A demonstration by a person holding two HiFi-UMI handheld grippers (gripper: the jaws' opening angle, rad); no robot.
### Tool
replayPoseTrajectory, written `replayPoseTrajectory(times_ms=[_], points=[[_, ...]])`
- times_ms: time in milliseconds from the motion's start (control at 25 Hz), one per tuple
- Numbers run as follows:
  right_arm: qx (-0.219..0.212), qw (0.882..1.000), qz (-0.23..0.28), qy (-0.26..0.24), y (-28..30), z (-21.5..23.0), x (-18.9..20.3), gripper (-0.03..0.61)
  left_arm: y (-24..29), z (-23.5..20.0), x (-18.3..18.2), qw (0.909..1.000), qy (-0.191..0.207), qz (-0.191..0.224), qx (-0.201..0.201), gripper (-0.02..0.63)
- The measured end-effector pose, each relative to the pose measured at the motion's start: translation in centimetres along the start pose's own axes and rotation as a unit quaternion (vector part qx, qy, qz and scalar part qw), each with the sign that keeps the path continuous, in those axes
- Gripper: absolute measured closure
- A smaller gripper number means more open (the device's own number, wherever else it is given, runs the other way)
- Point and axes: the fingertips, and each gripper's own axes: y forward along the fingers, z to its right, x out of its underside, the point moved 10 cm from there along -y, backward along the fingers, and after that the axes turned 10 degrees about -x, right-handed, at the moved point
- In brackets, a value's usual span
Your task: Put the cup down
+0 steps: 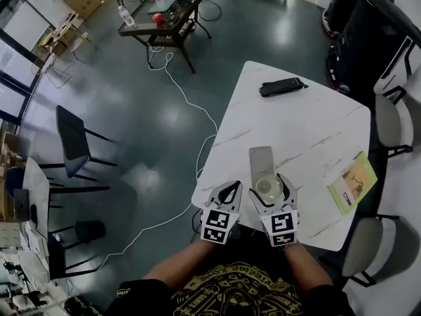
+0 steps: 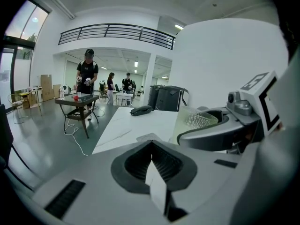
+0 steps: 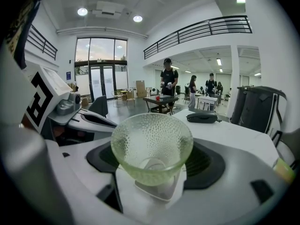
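Note:
A pale green dimpled glass cup [image 1: 268, 188] sits upright between the jaws of my right gripper [image 1: 270, 183], which is shut on its lower body. In the right gripper view the cup [image 3: 152, 144] fills the middle and looks empty. It is over the near part of the white marble table [image 1: 309, 130], just behind a flat grey rectangular mat [image 1: 260, 157]. Whether the cup touches the table I cannot tell. My left gripper [image 1: 227, 189] is right beside it on the left, shut, with nothing between its jaws [image 2: 152, 146]. The left gripper view shows the cup [image 2: 197, 121] to its right.
A black case [image 1: 283, 86] lies at the table's far side and a green booklet [image 1: 353, 182] near its right edge. Chairs [image 1: 388, 124] stand to the right of the table. A white cable [image 1: 191, 107] runs across the floor to a dark side table [image 1: 168, 12].

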Motion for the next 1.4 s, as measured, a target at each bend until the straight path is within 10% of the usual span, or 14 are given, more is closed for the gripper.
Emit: replayPoseTrajectory(times_ms=[1400], points=[[-0.021,0.999,-0.036,-0.024,3.4,2.0,5.5,0.19,3.5,1.0,2.4,0.9985,0.01,-0.054,-0.002,0.603]])
